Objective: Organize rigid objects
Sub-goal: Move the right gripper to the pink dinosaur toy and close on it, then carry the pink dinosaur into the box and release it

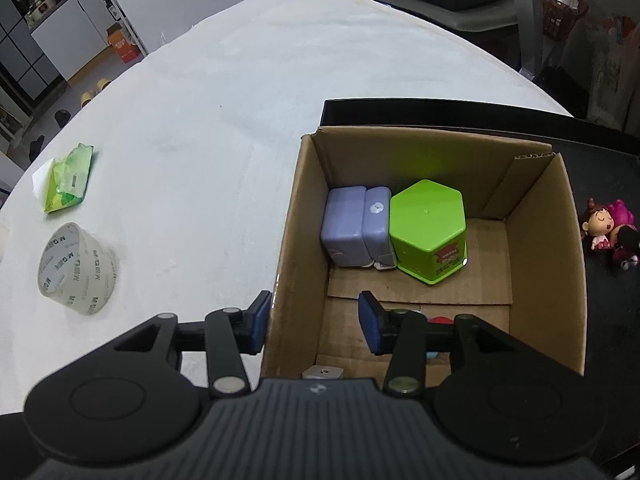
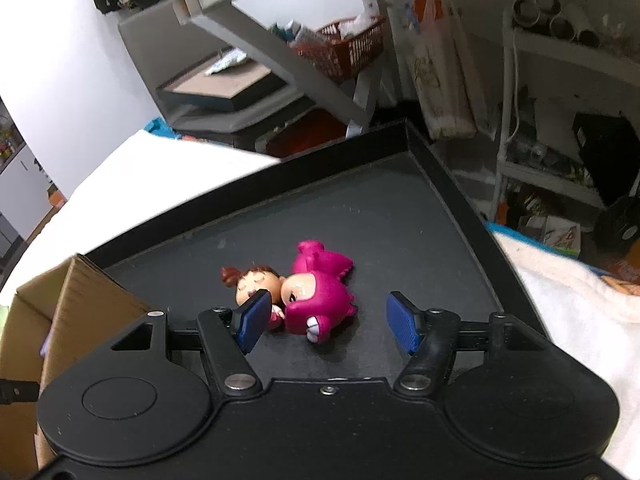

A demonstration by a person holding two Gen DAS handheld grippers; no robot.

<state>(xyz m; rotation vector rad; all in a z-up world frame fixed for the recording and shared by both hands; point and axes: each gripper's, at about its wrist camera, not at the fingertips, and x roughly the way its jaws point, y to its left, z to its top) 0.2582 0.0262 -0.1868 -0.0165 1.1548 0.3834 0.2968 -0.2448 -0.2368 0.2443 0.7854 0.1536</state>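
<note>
A cardboard box [image 1: 536, 240] stands on a black tray [image 1: 600, 320]. It holds two lilac blocks [image 1: 352, 224] and a green hexagonal container [image 1: 428, 228]. My left gripper [image 1: 316, 322] is open above the box's left wall, one pad outside and one inside, with nothing held. A pink figurine [image 2: 320, 292] and a brown-haired figurine [image 2: 252, 280] lie together on the tray [image 2: 400, 208]. My right gripper [image 2: 328, 324] is open just in front of them. Its left pad overlaps the brown-haired one and its right pad stands apart from both.
A roll of clear tape [image 1: 76, 268] and a green packet [image 1: 70, 178] lie on the white cloth at the left. A small grey cube [image 1: 323, 372] and a red piece [image 1: 442, 320] show in the box under my left gripper. The box's corner [image 2: 60, 312] is left of my right gripper.
</note>
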